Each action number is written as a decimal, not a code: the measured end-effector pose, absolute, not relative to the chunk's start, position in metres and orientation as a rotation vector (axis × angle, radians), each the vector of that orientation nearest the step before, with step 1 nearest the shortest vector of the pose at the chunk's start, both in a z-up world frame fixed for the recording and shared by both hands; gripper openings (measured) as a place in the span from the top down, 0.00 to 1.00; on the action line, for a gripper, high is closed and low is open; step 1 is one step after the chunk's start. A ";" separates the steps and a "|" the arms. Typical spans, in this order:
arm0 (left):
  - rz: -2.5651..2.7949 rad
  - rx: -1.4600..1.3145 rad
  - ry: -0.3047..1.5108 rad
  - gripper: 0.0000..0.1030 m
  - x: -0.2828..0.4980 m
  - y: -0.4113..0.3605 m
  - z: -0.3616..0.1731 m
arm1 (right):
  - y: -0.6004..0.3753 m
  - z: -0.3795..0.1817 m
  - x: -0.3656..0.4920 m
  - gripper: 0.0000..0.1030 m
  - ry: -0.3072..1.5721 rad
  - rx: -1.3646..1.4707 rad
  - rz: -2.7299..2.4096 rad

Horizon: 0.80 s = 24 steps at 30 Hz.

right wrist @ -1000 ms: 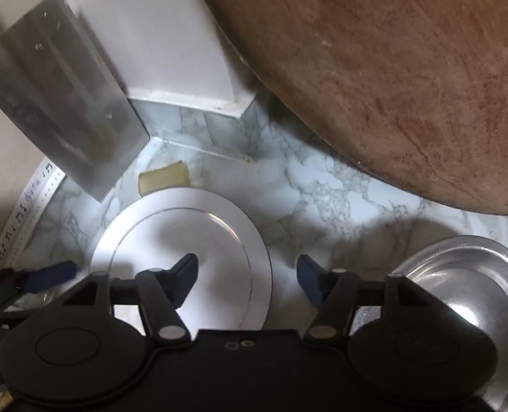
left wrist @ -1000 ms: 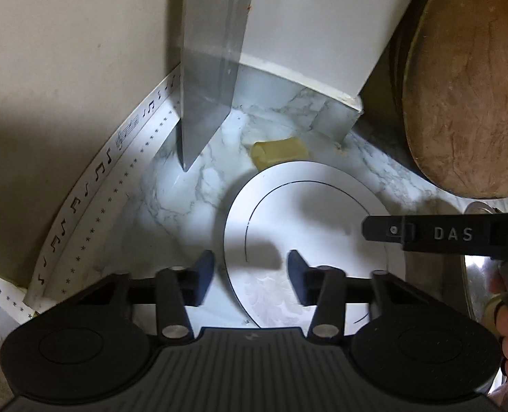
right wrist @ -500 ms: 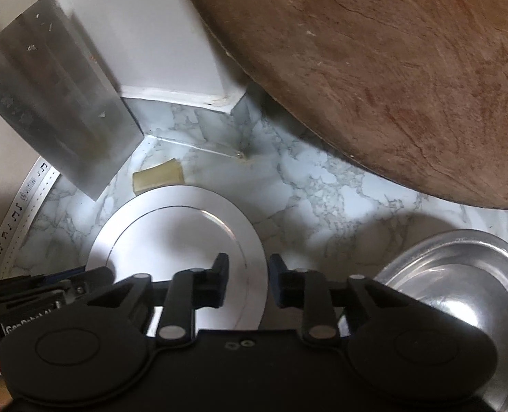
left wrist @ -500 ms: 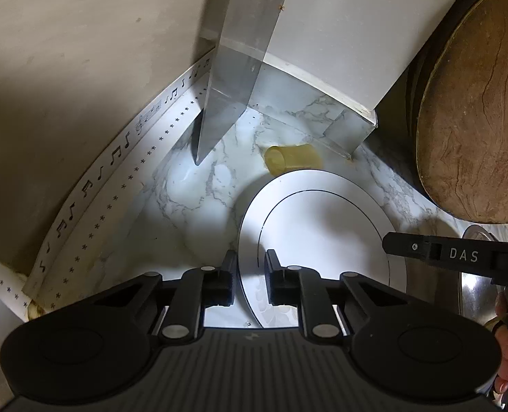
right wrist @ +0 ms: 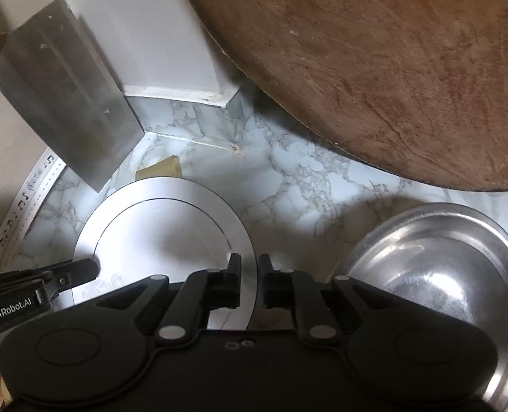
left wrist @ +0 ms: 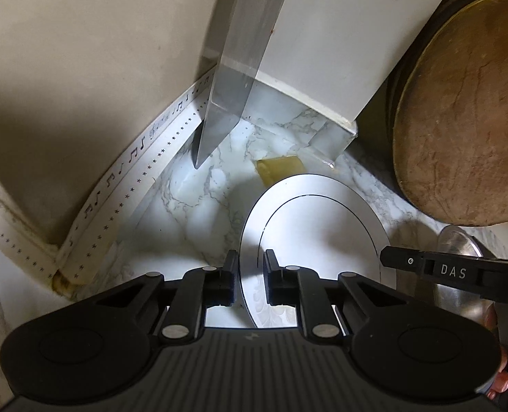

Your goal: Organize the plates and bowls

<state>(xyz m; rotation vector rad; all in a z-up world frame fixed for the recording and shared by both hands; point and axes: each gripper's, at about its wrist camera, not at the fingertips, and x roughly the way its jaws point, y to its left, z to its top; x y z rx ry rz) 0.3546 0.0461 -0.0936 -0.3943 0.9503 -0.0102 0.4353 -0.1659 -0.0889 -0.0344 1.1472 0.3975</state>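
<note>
A flat silver plate [left wrist: 322,226] lies on the marble counter; it also shows in the right wrist view [right wrist: 164,230]. My left gripper [left wrist: 250,274] is shut on the plate's left rim. My right gripper [right wrist: 247,276] is shut on the plate's right rim. A steel bowl [right wrist: 439,261] sits on the counter to the right of the plate, and its edge shows in the left wrist view [left wrist: 459,240]. The right gripper's finger [left wrist: 425,267] reaches in at the plate's right side in the left wrist view.
A big round wooden board [right wrist: 374,68] leans at the back right. A cleaver blade [left wrist: 233,96] and a white box [left wrist: 339,41] stand at the back. A yellow scrap [left wrist: 281,168] lies behind the plate. A wall with music-note trim [left wrist: 127,171] is on the left.
Both grippers went from wide open to closed on the plate's opposite rims. Both cameras moved slightly closer to the plate.
</note>
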 end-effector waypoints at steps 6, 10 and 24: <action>-0.027 -0.401 0.936 0.86 0.338 0.048 -0.078 | -0.172 -0.067 0.423 0.89 1.118 -0.007 0.383; -0.042 -0.404 0.937 0.86 0.323 0.050 -0.070 | -0.176 -0.052 0.407 0.89 1.103 -0.004 0.380; -0.061 -0.403 0.945 0.86 0.251 0.055 -0.052 | -0.186 -0.022 0.331 0.89 1.085 0.008 0.370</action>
